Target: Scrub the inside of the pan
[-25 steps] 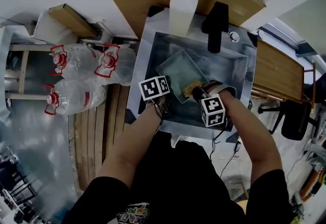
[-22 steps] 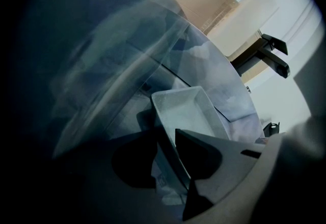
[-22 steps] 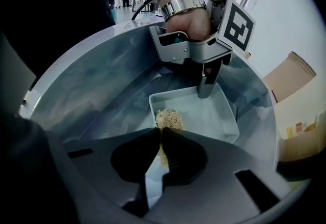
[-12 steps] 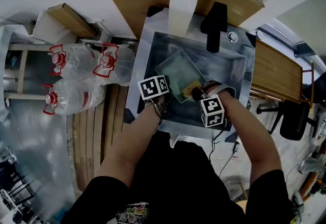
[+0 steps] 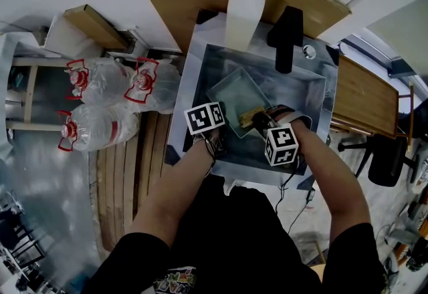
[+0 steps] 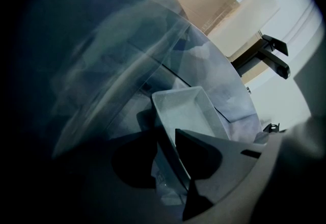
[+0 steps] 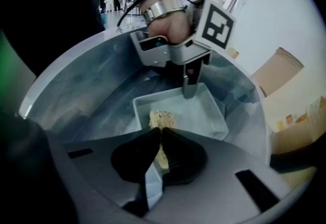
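Hardly anything has moved over the last second: both tongs sit at the same spots on the pan point(image 5: 235, 91), and only the head view has drifted a touch.

Left tongs point(image 6: 165, 139) are clenched on the pan's near wall, one jaw inside and one outside. Seen from the right gripper view, they pin the far rim from above. Right tongs point(image 7: 160, 134) are clamped on a yellow sponge point(image 7: 162, 117), and its free end pokes down onto the pan's pale floor just inside the near rim. The pan lies in the sink point(image 5: 309, 93), so it sits between the two tongs, gripped at one side and scrubbed from the other. The black faucet point(image 5: 286, 35) stands beyond the pan's far end, well apart.

Now the risks, as I read them. The sponge is held by a narrow pinch, so a hard push could fold it or drag it out of the jaws. The left grip has only a thin wall to bite on. A strong sideways stroke might twist the pan loose and send it skating away.
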`<move>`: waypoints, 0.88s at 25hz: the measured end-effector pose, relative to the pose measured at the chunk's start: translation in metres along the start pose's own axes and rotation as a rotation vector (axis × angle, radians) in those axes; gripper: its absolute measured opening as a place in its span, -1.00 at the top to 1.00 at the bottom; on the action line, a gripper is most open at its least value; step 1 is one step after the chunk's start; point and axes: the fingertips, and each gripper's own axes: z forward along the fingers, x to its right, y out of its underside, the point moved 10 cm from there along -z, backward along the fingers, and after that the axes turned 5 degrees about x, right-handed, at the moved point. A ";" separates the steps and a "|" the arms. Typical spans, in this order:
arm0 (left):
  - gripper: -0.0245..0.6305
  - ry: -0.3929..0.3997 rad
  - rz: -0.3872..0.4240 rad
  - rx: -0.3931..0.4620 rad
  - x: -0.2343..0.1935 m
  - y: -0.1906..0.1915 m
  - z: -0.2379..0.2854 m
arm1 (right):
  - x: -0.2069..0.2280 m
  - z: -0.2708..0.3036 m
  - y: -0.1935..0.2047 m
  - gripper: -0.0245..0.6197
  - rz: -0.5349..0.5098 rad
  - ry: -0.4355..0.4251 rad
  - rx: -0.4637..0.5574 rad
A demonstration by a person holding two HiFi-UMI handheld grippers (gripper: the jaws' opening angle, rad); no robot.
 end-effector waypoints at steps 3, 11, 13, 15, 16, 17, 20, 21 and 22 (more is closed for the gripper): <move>0.57 -0.001 -0.004 0.001 0.000 0.000 0.000 | 0.018 0.000 0.002 0.84 0.002 0.135 0.002; 0.57 0.002 -0.022 0.000 0.000 0.002 0.000 | 0.070 0.023 -0.003 0.84 -0.184 0.290 -0.013; 0.57 0.005 -0.033 0.000 0.000 0.002 0.000 | 0.081 0.031 -0.006 0.84 -0.232 0.309 -0.013; 0.57 0.006 -0.039 0.000 -0.001 0.002 0.000 | 0.091 0.039 -0.008 0.84 -0.262 0.312 -0.012; 0.57 0.006 -0.040 -0.001 -0.001 0.002 0.001 | 0.094 0.043 -0.008 0.84 -0.271 0.305 -0.011; 0.57 0.006 -0.039 -0.001 -0.001 0.002 0.001 | 0.096 0.046 -0.007 0.84 -0.274 0.291 -0.008; 0.57 0.007 -0.038 -0.002 -0.001 0.002 0.001 | 0.094 0.052 -0.003 0.84 -0.255 0.254 0.010; 0.57 0.008 -0.037 -0.002 -0.002 0.002 0.001 | 0.094 0.052 -0.003 0.84 -0.250 0.252 0.017; 0.57 0.008 -0.037 -0.002 -0.002 0.002 0.001 | 0.094 0.052 -0.003 0.84 -0.247 0.247 0.022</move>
